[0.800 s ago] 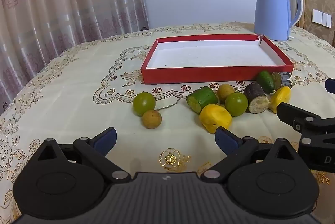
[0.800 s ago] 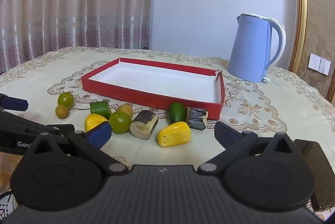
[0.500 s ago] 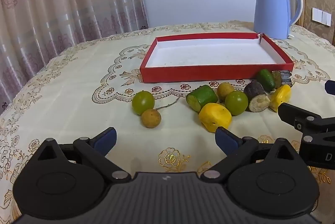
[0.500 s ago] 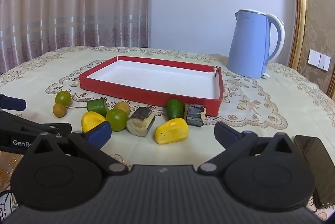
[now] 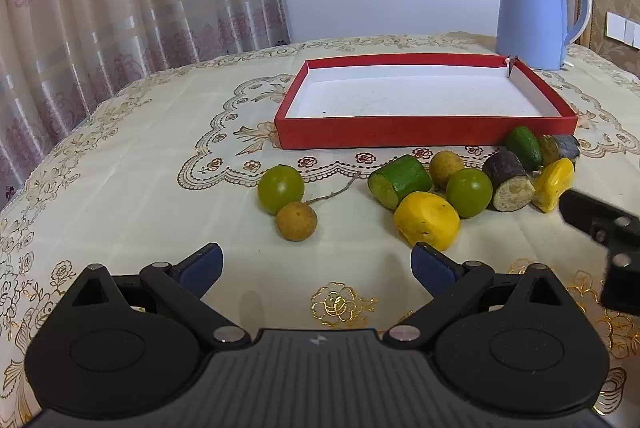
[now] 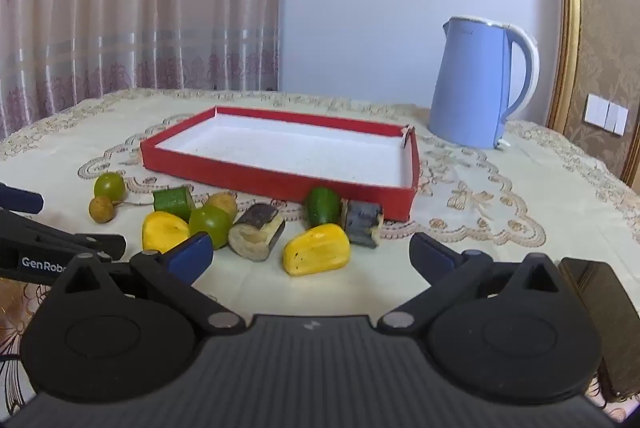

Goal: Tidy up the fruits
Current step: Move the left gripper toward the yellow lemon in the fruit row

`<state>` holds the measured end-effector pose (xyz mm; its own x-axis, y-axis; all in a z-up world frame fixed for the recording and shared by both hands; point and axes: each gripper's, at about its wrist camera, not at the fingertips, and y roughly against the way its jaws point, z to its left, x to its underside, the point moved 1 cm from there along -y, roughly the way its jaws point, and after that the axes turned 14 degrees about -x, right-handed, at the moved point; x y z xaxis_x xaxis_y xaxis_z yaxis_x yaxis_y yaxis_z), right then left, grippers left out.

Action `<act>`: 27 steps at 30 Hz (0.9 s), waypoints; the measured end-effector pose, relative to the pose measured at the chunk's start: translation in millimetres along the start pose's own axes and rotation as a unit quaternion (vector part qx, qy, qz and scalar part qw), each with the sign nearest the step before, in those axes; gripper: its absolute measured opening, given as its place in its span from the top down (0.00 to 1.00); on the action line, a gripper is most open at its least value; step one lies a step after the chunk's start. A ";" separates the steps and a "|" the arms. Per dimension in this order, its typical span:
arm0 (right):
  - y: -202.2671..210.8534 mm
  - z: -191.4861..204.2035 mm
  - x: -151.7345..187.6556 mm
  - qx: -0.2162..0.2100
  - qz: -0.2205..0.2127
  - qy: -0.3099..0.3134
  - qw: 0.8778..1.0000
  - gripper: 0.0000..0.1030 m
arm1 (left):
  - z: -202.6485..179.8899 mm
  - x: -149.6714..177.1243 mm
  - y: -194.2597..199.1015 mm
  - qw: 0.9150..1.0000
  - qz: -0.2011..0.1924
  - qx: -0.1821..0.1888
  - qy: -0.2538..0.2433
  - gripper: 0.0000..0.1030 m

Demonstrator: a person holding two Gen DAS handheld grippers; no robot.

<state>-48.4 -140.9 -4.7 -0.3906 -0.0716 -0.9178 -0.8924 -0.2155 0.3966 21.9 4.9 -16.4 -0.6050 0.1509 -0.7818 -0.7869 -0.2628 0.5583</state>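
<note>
A row of fruit pieces lies on the tablecloth in front of an empty red tray (image 5: 424,137) (image 6: 280,184). From the left: a green round fruit (image 5: 281,189) (image 6: 109,185), a small brown fruit (image 5: 296,221) (image 6: 102,209), a green chunk (image 5: 400,181), a yellow chunk (image 5: 427,221) (image 6: 165,231), another green round fruit (image 5: 469,192), a dark cut piece (image 5: 508,181) (image 6: 257,233), a second yellow piece (image 6: 317,254). My left gripper (image 5: 316,266) is open, short of the brown fruit. My right gripper (image 6: 311,255) is open, just before the second yellow piece. Nothing is held.
A blue kettle (image 5: 536,10) (image 6: 480,84) stands behind the tray's right corner. A dark flat object (image 6: 600,324) lies at the right edge of the right wrist view. Curtains hang behind the round table. The right gripper's finger (image 5: 600,224) shows at the left view's right edge.
Both views have tilted up slightly and the fruit sits a little lower in frame. In the left wrist view the right gripper's finger has drifted down and to the right.
</note>
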 end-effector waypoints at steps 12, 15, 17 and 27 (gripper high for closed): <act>4.8 -0.1 5.4 0.012 -0.001 -0.013 1.000 0.00 | -0.6 2.6 -1.6 1.000 0.003 0.004 0.009 0.02; 6.2 -0.3 5.8 0.010 -0.002 -0.015 1.000 0.00 | 4.1 2.9 -3.6 0.999 0.011 0.019 0.025 0.02; 6.1 0.1 6.3 0.008 0.001 -0.013 1.000 0.00 | 8.2 2.7 -5.9 0.999 0.016 0.030 0.034 0.02; 3.0 3.8 9.1 0.004 0.007 0.019 1.000 0.00 | 13.9 5.6 -15.6 0.998 0.032 0.038 0.038 0.02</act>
<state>-55.5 -138.4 -11.8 -0.3938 -0.1107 -0.9125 -0.8888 -0.2075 0.4087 29.1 23.1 -25.6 -0.6454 0.0633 -0.7612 -0.7558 -0.1969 0.6244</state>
